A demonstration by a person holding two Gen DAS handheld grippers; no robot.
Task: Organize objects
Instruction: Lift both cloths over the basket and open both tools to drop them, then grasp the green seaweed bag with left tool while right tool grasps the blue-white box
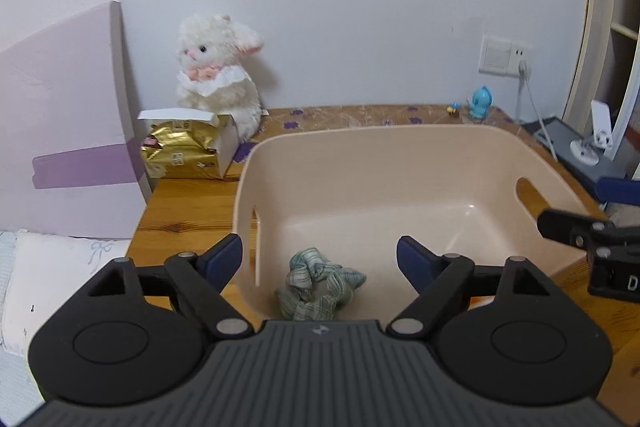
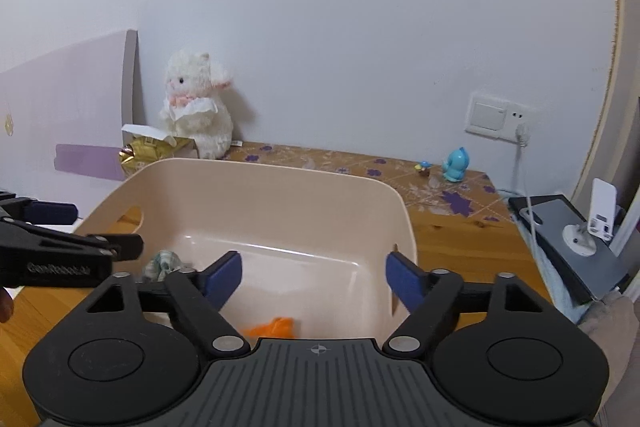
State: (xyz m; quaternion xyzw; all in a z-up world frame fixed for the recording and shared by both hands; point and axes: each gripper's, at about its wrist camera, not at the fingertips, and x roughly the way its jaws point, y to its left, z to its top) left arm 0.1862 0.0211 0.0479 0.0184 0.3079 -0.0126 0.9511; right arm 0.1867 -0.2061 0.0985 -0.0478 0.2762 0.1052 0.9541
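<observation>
Scene: a peach plastic bin (image 1: 360, 155) stands on the wooden tabletop (image 1: 188, 215), both grippers poised at its near rim.
Left gripper (image 1: 320, 259): jaws wide apart and empty, held over the bin's near-left corner.
Right gripper (image 2: 314, 277): jaws likewise spread, nothing between them, held over the bin's near-right side.
In the bin: a green-checked scrunchie (image 1: 318, 285) lies on the floor of the bin at the near wall; a small orange item (image 2: 276, 327), too hidden to name, lies near the right gripper.
Along the far edge: a white plush bunny (image 1: 218, 67) behind a gold packet (image 1: 178, 151) at the far-left corner, a blue figurine (image 1: 479, 103) toward the far-right.
Step in hand: by appearances, two items sit deposited and both grippers stand free.
Next move: likely lifting clear of the rim and reaching for another loose object, jaws kept apart until they straddle it.
</observation>
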